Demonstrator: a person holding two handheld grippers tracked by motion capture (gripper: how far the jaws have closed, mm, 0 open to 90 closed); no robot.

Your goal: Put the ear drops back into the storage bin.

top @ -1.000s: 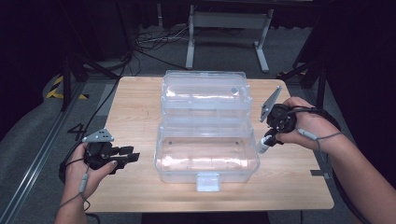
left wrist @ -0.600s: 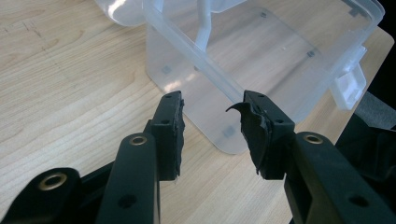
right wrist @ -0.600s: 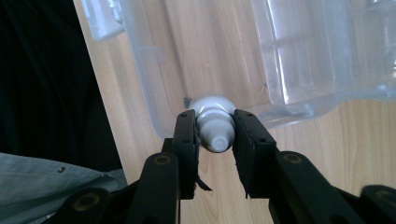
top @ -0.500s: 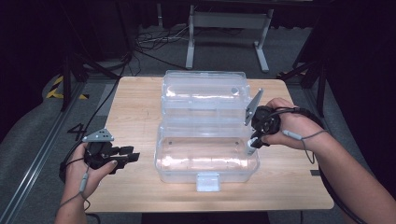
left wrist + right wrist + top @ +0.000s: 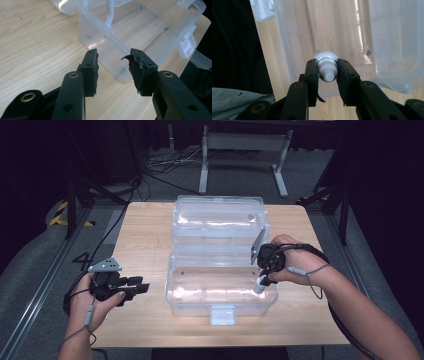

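While the right tongs (image 5: 327,71) pinched a small white bottle (image 5: 326,65) by its cap, tip-down over the open clear box (image 5: 220,292), likely to drop it in, left tongs (image 5: 113,68) idled spread beside the box on the bench (image 5: 145,245).

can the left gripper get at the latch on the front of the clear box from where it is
Probably yes. The left gripper sits open on bare table left of the box, and nothing lies between it and the latch. The right gripper is busy holding a small white bottle.
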